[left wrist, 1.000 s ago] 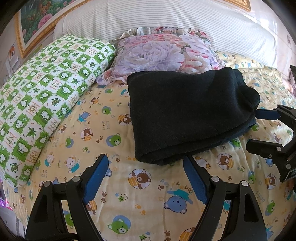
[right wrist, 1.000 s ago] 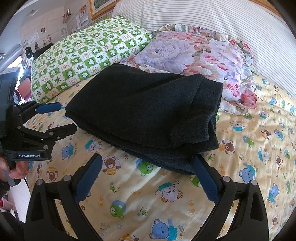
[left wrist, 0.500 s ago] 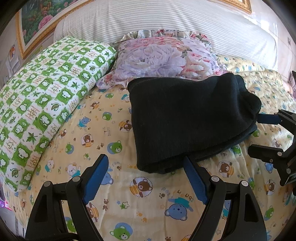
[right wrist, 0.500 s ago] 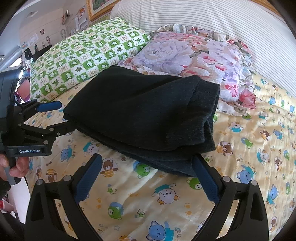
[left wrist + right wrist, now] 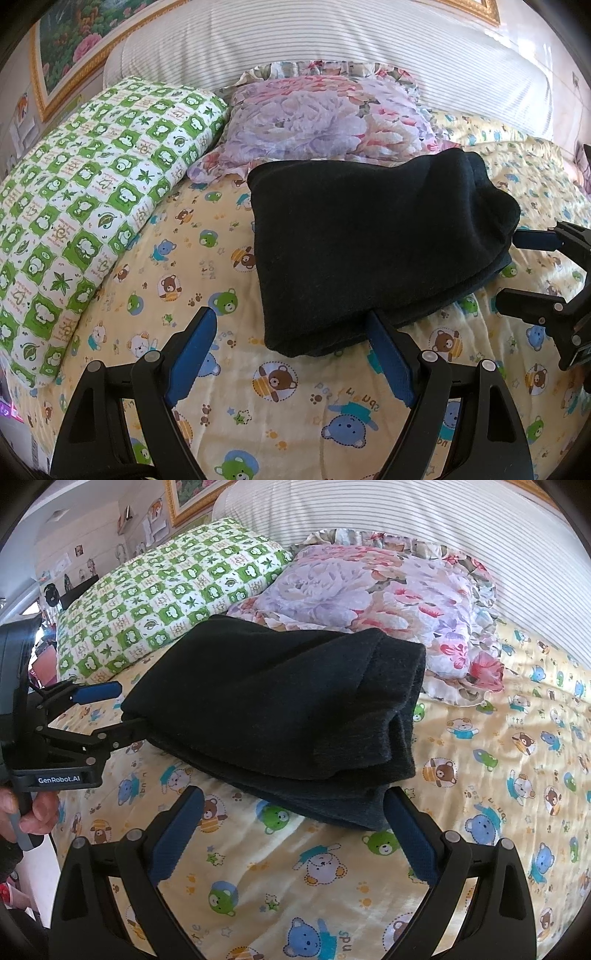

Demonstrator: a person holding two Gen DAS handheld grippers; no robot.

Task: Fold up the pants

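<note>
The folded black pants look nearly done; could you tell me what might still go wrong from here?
1. The folded black pants are a thick, loose stack; the open right gripper, beside the near edge, could snag and unfold a layer.
2. The open left gripper may drag the bear-print sheet, shifting the stack toward the floral pillow.

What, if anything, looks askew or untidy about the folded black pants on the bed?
The black pants lie folded on the bear-print sheet, but the layers do not line up: lower layers stick out beyond the top one along the near edge.

Both wrist views low, close, facing headboard; share folded pants (image 5: 373,240) (image 5: 280,709), each other's hand-held gripper.
</note>
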